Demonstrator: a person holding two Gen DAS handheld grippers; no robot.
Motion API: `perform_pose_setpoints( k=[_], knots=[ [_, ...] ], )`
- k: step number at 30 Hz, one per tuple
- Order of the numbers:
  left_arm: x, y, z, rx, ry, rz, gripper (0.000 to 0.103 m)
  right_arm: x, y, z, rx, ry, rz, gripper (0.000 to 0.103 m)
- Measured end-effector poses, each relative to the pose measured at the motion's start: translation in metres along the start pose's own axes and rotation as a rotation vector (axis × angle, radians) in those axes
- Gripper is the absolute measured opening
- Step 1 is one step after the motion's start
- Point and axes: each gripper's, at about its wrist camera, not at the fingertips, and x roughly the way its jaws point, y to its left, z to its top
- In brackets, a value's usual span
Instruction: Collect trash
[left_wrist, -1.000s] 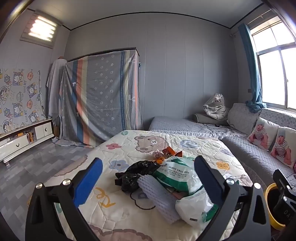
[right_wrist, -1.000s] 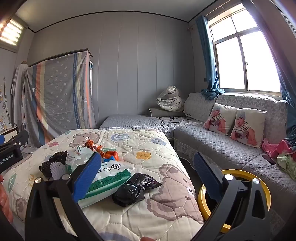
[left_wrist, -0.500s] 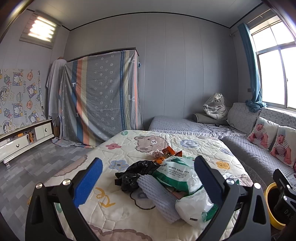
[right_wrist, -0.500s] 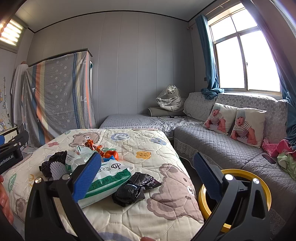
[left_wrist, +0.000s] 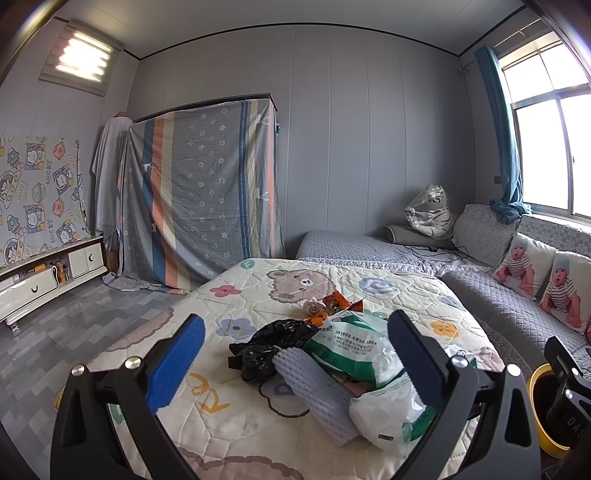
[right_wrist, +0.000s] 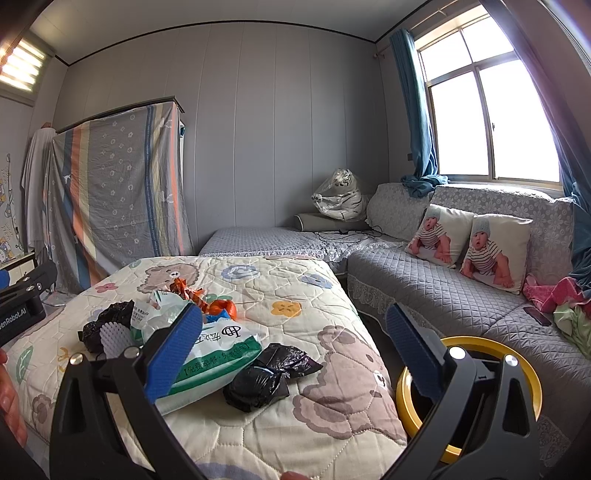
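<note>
Both hand-held grippers hang released above a bed: the left hand-held gripper (left_wrist: 293, 363) and the right hand-held gripper (right_wrist: 293, 341) each spread their blue-padded fingers wide, holding nothing. The trash lies heaped on the cartoon-bear quilt (right_wrist: 258, 280): a green-and-white plastic bag (right_wrist: 218, 347), a crumpled black bag (right_wrist: 264, 374) just beside it, a second black bag (left_wrist: 266, 343), a white foam net sleeve (left_wrist: 314, 391) and orange wrappers (right_wrist: 192, 293), partly hidden behind the bags. A yellow-rimmed bin (right_wrist: 480, 341) stands beside the bed, largely blocked by the right gripper's frame; its contents cannot be seen.
</note>
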Motion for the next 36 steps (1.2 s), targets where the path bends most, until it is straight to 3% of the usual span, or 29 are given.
perform_pose_setpoints(
  k=[36],
  knots=[
    [0.0032,-0.0016,-0.0052,0.004,0.013,-0.011,0.096,0.0029,-0.001,-0.0013,0.003,0.004,0.002,0.095]
  ],
)
